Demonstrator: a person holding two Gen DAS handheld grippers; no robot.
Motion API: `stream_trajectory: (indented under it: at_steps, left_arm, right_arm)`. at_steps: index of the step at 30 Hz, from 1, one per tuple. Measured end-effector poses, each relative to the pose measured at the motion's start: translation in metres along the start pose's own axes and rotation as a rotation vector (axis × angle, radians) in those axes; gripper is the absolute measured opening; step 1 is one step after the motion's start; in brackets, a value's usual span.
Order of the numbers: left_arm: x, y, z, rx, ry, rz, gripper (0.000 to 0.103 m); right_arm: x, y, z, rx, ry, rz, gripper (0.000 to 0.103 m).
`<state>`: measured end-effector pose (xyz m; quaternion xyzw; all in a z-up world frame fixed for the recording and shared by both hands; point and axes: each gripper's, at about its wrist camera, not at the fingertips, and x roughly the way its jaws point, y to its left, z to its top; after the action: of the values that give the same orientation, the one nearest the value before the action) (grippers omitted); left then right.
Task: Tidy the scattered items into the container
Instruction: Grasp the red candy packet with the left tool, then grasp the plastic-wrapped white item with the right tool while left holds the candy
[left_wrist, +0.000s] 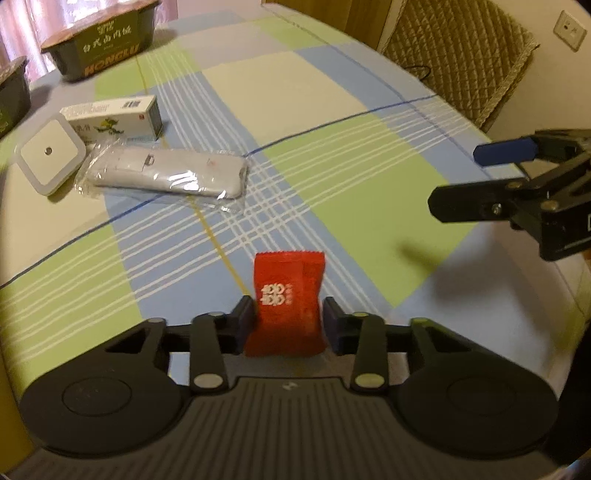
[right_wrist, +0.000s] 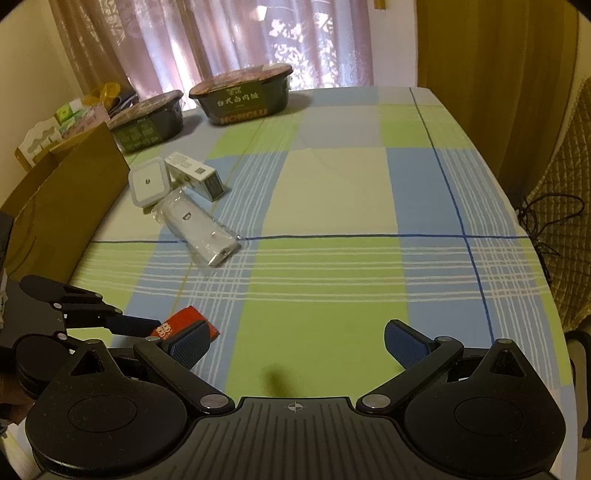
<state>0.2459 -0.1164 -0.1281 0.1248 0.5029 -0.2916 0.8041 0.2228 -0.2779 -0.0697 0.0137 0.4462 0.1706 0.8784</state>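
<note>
A red packet (left_wrist: 286, 306) with white print stands upright between my left gripper's (left_wrist: 288, 317) fingers, which are shut on it just above the checked tablecloth. The right wrist view shows the same packet (right_wrist: 186, 319) in the left gripper (right_wrist: 162, 330) at the lower left. My right gripper (right_wrist: 295, 345) is open with nothing between its blue pads, and it hovers to the right of the packet (left_wrist: 456, 177). A brown cardboard box (right_wrist: 74, 206) stands open at the table's left edge. Near it lie a white square night light (right_wrist: 149, 181), a white carton (right_wrist: 195, 175) and a bagged white device (right_wrist: 199, 229).
Two dark instant-meal bowls (right_wrist: 240, 96) (right_wrist: 147, 122) sit at the far end by the curtain. A quilted chair (left_wrist: 461, 55) stands beyond the table's right side, with black cables (right_wrist: 546, 221) next to it. The tablecloth (right_wrist: 332, 192) is bare in the middle and right.
</note>
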Motion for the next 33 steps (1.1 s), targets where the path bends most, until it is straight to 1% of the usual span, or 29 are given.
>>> stream_trajectory:
  at_steps: [3, 5, 10, 13, 16, 18, 20, 22, 24, 27, 30, 31, 33]
  left_arm:
    - [-0.006, 0.005, -0.003, -0.003, 0.009, 0.019, 0.028]
    - [-0.012, 0.013, -0.007, -0.032, 0.005, 0.045, 0.028]
    - [-0.032, 0.039, -0.019, -0.139, -0.009, 0.153, 0.028]
    - [-0.041, 0.049, -0.025, -0.202, -0.024, 0.198, 0.028]
    - [-0.048, 0.056, -0.031, -0.273, -0.048, 0.223, 0.028]
    - [-0.051, 0.059, -0.034, -0.328, -0.062, 0.228, 0.028]
    - [-0.054, 0.058, -0.037, -0.359, -0.077, 0.238, 0.028]
    - [-0.055, 0.058, -0.039, -0.385, -0.093, 0.255, 0.028]
    - [-0.056, 0.06, -0.042, -0.416, -0.112, 0.267, 0.028]
    - [-0.057, 0.066, -0.046, -0.47, -0.128, 0.282, 0.028]
    - [-0.054, 0.069, -0.048, -0.489, -0.13, 0.296, 0.028]
    - [-0.054, 0.071, -0.049, -0.498, -0.13, 0.296, 0.028]
    - [-0.052, 0.073, -0.051, -0.508, -0.125, 0.29, 0.028]
  right_arm:
    - [0.008, 0.006, 0.005, -0.042, 0.006, 0.016, 0.103]
    - [0.016, 0.012, 0.011, -0.091, 0.009, 0.038, 0.103]
    - [0.045, 0.043, 0.031, -0.295, 0.009, 0.115, 0.103]
    - [0.07, 0.064, 0.045, -0.409, 0.017, 0.164, 0.103]
    - [0.096, 0.085, 0.059, -0.516, 0.023, 0.199, 0.103]
    - [0.112, 0.096, 0.067, -0.568, 0.028, 0.215, 0.103]
    - [0.128, 0.105, 0.074, -0.604, 0.04, 0.23, 0.103]
    - [0.144, 0.113, 0.079, -0.632, 0.068, 0.245, 0.086]
    - [0.158, 0.121, 0.082, -0.667, 0.086, 0.244, 0.086]
    - [0.172, 0.129, 0.085, -0.704, 0.1, 0.22, 0.086]
    - [0.181, 0.13, 0.085, -0.72, 0.12, 0.21, 0.086]
    - [0.184, 0.13, 0.083, -0.719, 0.127, 0.21, 0.082]
    - [0.183, 0.126, 0.082, -0.694, 0.126, 0.21, 0.067]
